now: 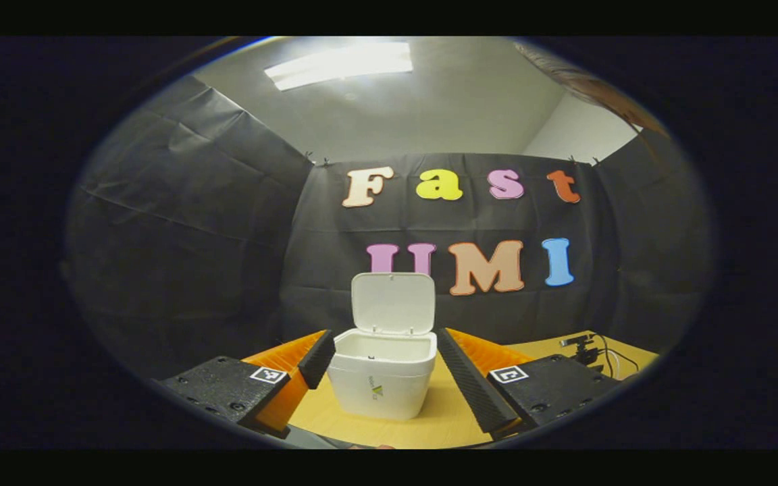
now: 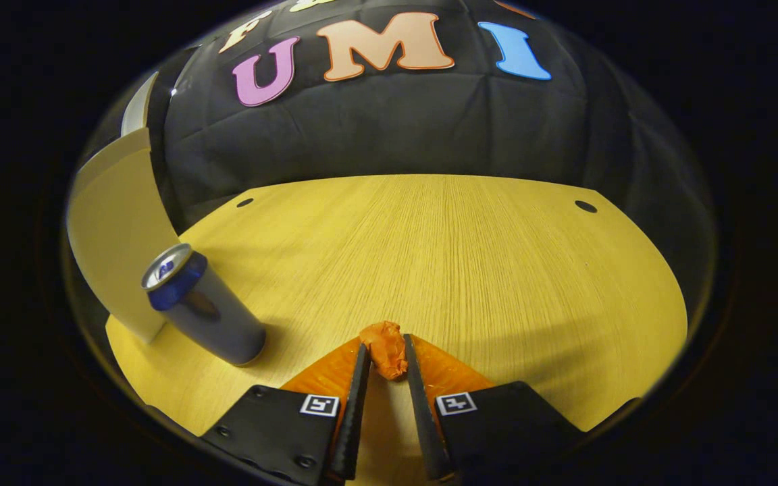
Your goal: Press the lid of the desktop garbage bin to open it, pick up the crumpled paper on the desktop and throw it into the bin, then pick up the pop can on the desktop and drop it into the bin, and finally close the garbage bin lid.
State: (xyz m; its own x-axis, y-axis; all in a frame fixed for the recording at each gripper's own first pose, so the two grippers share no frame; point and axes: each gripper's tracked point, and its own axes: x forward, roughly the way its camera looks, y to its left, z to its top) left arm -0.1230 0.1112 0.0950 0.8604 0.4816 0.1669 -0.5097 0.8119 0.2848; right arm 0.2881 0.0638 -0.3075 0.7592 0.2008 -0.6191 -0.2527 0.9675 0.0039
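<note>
Wooden desk carries the white bin, lid up, framed by the wide-open left gripper. Beside it stands the can (light, slippery). The right gripper pinches the soft orange crumpled paper mid-wad.

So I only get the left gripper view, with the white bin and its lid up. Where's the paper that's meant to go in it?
Observer: In the right gripper view, the crumpled paper sits between the fingers of the right gripper, which press on it from both sides.
Operator: And the can?
Observer: The pop can stands upright on the table, to the left of that gripper and apart from it.
Operator: Is the can anywhere near the bin?
Observer: Yes, the bin rises close behind the can at the left edge of the right gripper view.
</note>
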